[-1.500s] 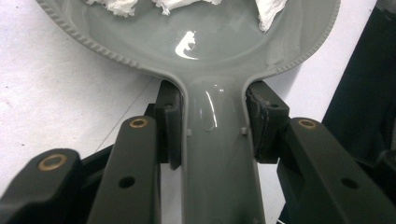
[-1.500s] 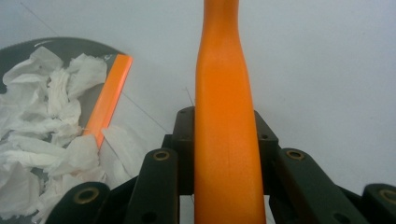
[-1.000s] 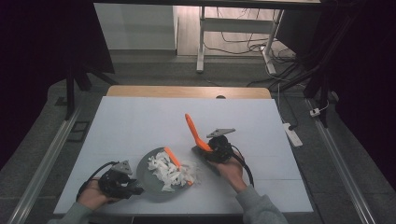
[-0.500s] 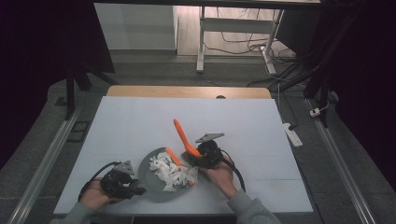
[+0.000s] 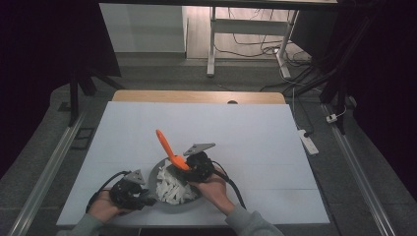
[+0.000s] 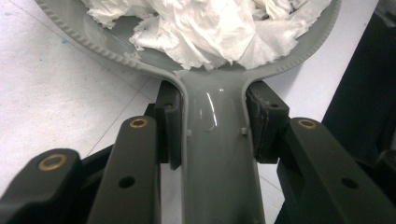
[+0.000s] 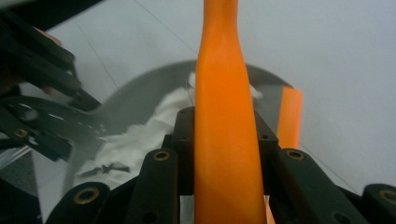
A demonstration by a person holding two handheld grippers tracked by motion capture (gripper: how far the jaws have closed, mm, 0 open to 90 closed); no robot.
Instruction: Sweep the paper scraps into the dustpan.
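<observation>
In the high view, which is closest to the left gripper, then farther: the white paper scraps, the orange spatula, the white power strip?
1. Crumpled white paper scraps, just right of the left gripper, in the grey pan.
2. Orange plastic spatula, beyond the scraps, held up.
3. White power strip, on the floor, far right.

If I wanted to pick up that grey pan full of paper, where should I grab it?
By its flat handle, coming in level from the end away from the bowl. The pan is wide and round, but the handle is narrow with straight sides, so jaws fit across it, as the left gripper shows.
</observation>
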